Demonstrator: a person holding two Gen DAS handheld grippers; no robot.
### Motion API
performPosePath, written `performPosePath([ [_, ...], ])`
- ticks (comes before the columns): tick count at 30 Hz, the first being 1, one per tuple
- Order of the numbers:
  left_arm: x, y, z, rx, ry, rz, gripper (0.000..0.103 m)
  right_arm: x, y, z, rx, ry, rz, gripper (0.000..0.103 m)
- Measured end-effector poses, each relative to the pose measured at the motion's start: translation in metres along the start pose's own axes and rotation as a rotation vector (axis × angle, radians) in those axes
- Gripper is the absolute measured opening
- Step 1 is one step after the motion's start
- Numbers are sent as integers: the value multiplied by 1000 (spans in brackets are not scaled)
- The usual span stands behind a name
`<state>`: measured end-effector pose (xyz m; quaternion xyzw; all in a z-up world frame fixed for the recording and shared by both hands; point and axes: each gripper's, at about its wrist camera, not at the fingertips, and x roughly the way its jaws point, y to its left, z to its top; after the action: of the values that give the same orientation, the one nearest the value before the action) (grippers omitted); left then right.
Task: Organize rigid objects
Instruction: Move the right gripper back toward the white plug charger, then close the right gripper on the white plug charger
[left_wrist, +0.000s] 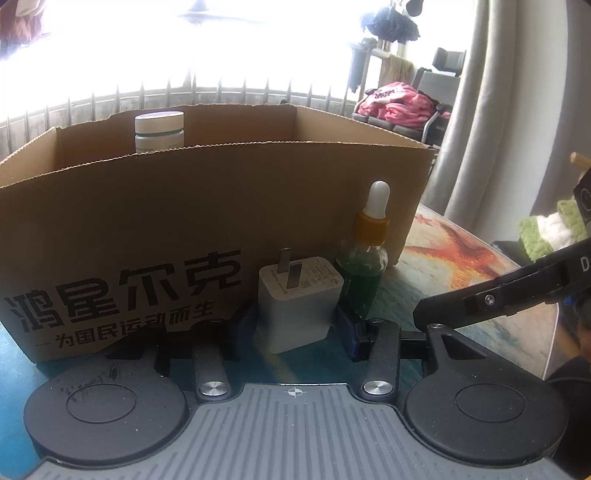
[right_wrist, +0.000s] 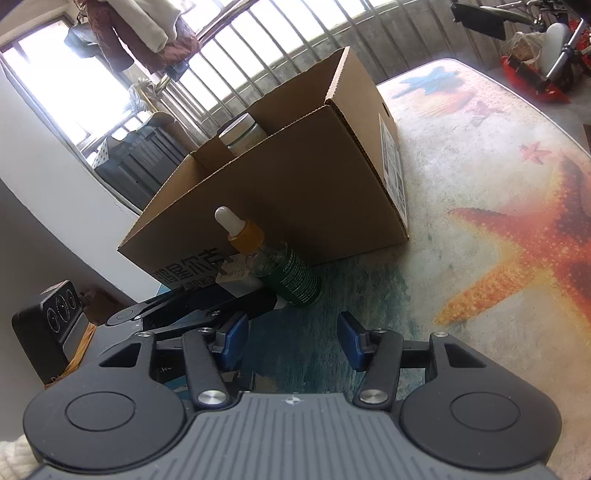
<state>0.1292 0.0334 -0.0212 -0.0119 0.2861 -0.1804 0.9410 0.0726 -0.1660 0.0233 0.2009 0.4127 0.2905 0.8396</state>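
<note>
A white plug-in charger (left_wrist: 297, 306) stands prongs up on the table, just in front of the cardboard box (left_wrist: 147, 206). My left gripper (left_wrist: 297, 323) is shut on it, a blue pad against each side. Right beside the charger stands a green dropper bottle (left_wrist: 364, 266) with an orange collar and white bulb. In the right wrist view that bottle (right_wrist: 291, 273) is a little ahead of my right gripper (right_wrist: 291, 339), which is open with nothing between its pads. The box (right_wrist: 295, 184) is open-topped and holds a white-capped jar (left_wrist: 159, 129).
A starfish-print mat (right_wrist: 517, 258) covers the table, with bare room to the right of the box. The table edge (left_wrist: 550, 350) runs close on the right. A black device (right_wrist: 55, 317) sits at the left. A window grille and hanging clothes are behind.
</note>
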Motion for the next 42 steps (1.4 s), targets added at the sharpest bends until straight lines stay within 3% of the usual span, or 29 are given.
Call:
performPosePath([
  [14, -40, -6, -21, 43, 50, -65, 46, -1, 16, -9, -30, 24, 44, 57],
  [18, -45, -6, -23, 56, 57, -69, 48, 5, 25, -11, -62, 46, 58, 69],
  [24, -43, -6, -24, 67, 46, -76, 53, 12, 38, -10, -132, 73, 70, 74],
  [33, -39, -5, -25, 74, 26, -99, 47, 26, 55, -5, -273, 127, 52, 74],
  [42, -40, -8, -26, 111, 22, -106, 47, 37, 63, -10, -357, 156, 82, 66],
])
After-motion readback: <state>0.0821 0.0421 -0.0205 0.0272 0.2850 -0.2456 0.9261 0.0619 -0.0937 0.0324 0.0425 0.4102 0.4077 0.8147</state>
